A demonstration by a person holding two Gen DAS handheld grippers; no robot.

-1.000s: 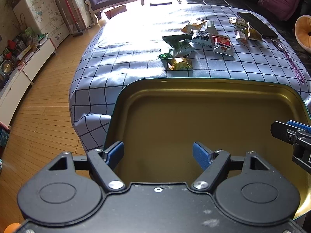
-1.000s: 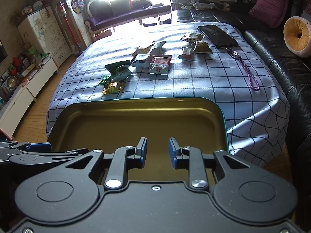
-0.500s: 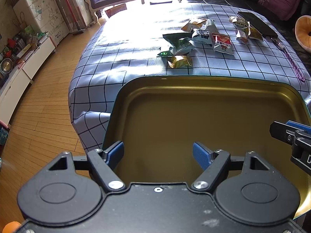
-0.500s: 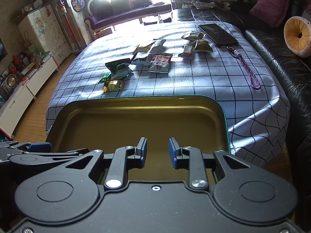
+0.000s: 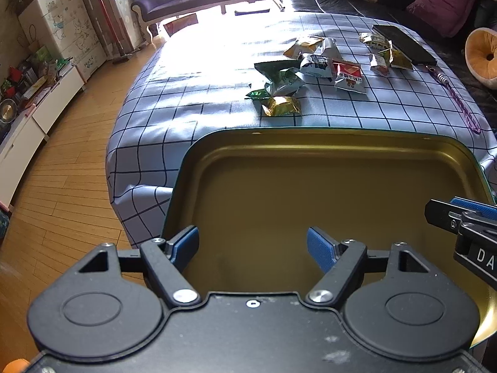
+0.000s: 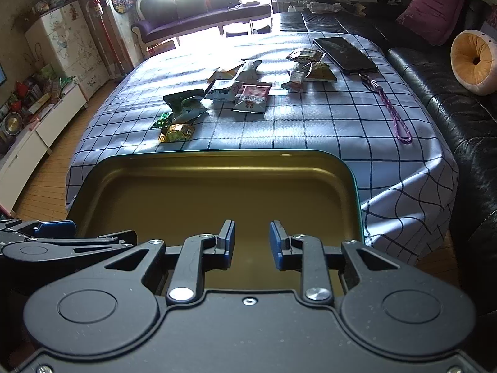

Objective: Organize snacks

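Note:
A gold metal tray (image 5: 310, 155) (image 6: 217, 168) with a teal rim hangs at the near edge of the checked table, its inside bare. My left gripper (image 5: 253, 245) is open with its jaws wide over the tray's near left part. My right gripper (image 6: 250, 241) is open with a narrower gap over the tray's near side. Neither visibly clamps the rim. Several snack packets lie in the table's middle: a gold one (image 5: 281, 105) (image 6: 175, 132) nearest, a red-and-white one (image 5: 348, 77) (image 6: 251, 98), green ones (image 5: 279, 74) (image 6: 183, 102).
A black phone (image 5: 403, 45) (image 6: 344, 51) with a purple lanyard (image 6: 394, 115) lies at the table's far right, by more small packets (image 6: 310, 68). A black sofa (image 6: 450, 93) stands to the right, wooden floor and low white cabinets (image 5: 37, 108) to the left.
The tray and both grippers have moved slightly forward and up towards the table; the tray's far rim now sits closer to the gold packet. Jaw gaps are unchanged.

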